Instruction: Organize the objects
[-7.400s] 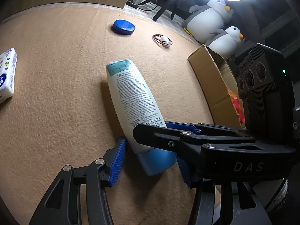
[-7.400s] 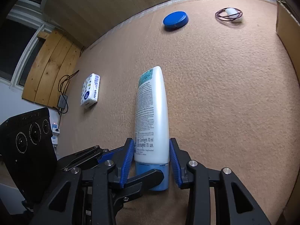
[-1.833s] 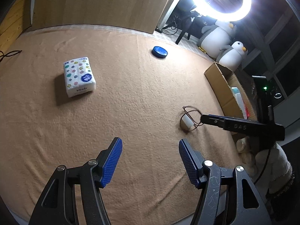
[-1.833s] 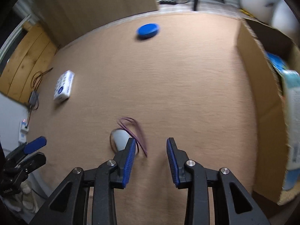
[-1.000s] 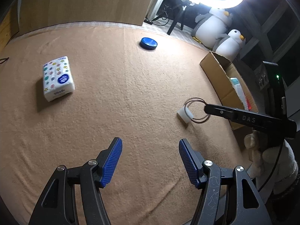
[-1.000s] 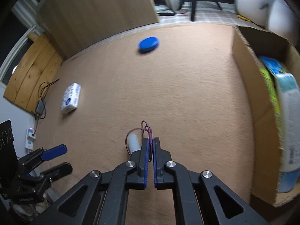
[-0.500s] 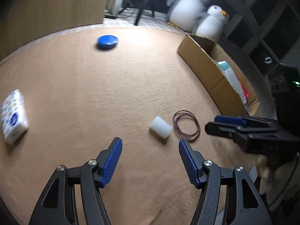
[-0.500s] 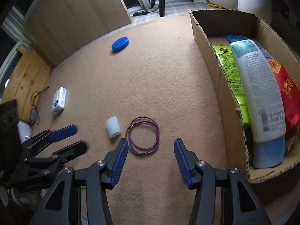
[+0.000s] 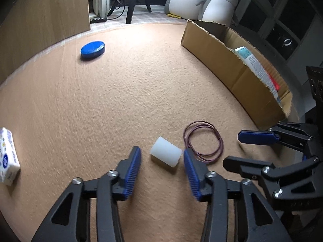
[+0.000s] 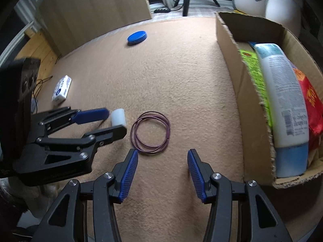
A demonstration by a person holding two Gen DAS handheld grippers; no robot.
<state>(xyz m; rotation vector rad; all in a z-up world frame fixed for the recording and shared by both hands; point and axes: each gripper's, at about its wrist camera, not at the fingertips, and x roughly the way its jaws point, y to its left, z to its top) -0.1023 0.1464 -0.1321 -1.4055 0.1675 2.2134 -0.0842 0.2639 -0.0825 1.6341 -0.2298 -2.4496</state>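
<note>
Left wrist view: the left gripper (image 9: 162, 159) points down at the tan carpet (image 9: 125, 100). Its jaws are closing, with the small white cylinder (image 9: 166, 154) lying on its side between the blue pads (image 9: 133, 169); a gap shows on the left side, the right pad is just beside the cylinder's end, and no pressing contact is visible. The purple elastic loops (image 9: 203, 139) lie flat just right of the cylinder, partly behind the right finger. The right gripper (image 9: 240, 149) enters from the right edge, near the loops, jaws apart and holding nothing. The cardboard box (image 9: 226, 60) stands beyond, a white bottle (image 9: 253, 63) visible over its wall. The blue round lid (image 9: 92, 48) sits far back on the carpet; the tissue pack (image 9: 8, 157) is at the left edge. Two plush penguins (image 9: 201, 2) stand behind the box.

Right wrist view: the right gripper (image 10: 162, 169) hangs released over bare carpet (image 10: 181, 80), nothing between its pads. The elastic loops (image 10: 150, 135) lie just ahead of its left finger. The white cylinder (image 10: 118, 117) is left of the loops, between the left gripper's fingers (image 10: 112, 121). The box (image 10: 238, 84) on the right holds the white bottle (image 10: 282, 92), a green packet (image 10: 255, 70) and a red packet (image 10: 311, 100). Blue lid (image 10: 137, 37) and tissue pack (image 10: 61, 88) lie well apart.
</note>
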